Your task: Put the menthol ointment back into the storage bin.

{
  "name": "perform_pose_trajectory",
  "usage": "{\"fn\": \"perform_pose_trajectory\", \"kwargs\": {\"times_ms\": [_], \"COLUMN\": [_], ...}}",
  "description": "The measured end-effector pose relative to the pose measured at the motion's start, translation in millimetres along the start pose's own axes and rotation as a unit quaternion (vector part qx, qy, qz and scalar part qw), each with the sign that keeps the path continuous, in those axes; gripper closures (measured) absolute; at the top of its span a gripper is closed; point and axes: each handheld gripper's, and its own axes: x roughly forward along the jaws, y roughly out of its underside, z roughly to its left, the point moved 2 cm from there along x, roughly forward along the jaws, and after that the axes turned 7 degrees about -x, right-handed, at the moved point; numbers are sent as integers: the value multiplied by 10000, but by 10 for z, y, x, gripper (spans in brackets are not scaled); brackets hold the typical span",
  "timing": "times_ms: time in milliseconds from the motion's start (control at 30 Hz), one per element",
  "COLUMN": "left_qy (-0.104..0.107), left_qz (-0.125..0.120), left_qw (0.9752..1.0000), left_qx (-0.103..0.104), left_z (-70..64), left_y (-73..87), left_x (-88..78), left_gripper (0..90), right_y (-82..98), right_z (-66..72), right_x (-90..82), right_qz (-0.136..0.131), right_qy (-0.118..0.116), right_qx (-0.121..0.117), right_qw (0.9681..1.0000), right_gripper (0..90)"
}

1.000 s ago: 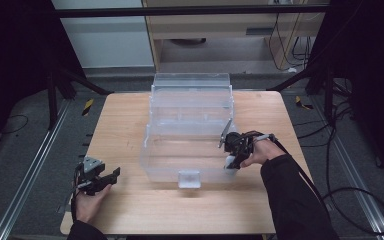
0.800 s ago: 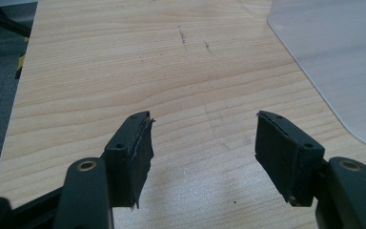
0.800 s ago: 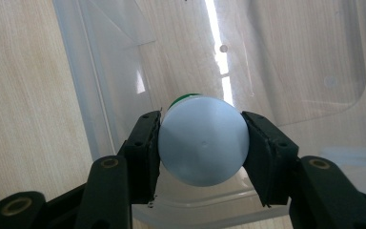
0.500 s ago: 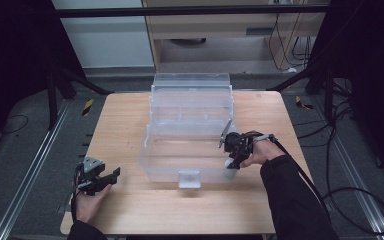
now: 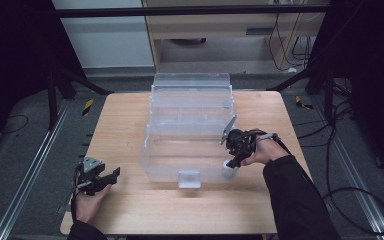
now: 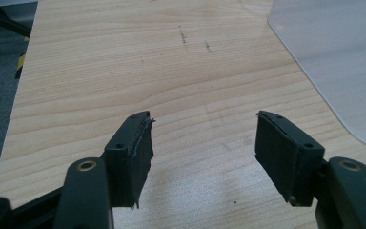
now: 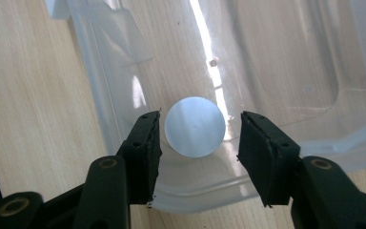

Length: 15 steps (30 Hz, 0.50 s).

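Clear plastic dominates the high view: an open storage box (image 5: 190, 135) on the wooden table (image 5: 130, 125), a small white cylinder (image 5: 229, 171) standing at its front right corner beneath the right gripper (image 5: 232, 161), which sits where it did a second ago. In the left gripper view, the left gripper (image 6: 204, 136) is spread wide, grasping nothing. In the right gripper view, the jaws have just been opening; the cylinder's round top (image 7: 195, 127) is framed between them with gaps either side (probably released, placement seemingly done).
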Motion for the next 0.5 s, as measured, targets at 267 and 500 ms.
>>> {"fn": "perform_pose_trajectory", "kwargs": {"times_ms": [267, 500], "left_qy": [-5, -6], "left_qz": [-5, -4], "left_qw": [10000, 10000], "left_qx": [-4, -4], "left_z": [1, -2], "left_y": [0, 2], "left_x": [-6, -5], "left_gripper": [371, 370], "right_y": [143, 413], "right_z": [107, 194], "right_x": [-303, -452], "right_qz": [-633, -1345], "right_qy": [522, 1046], "right_qx": [392, 931], "right_qw": [9959, 9810], "right_gripper": [352, 266]}}
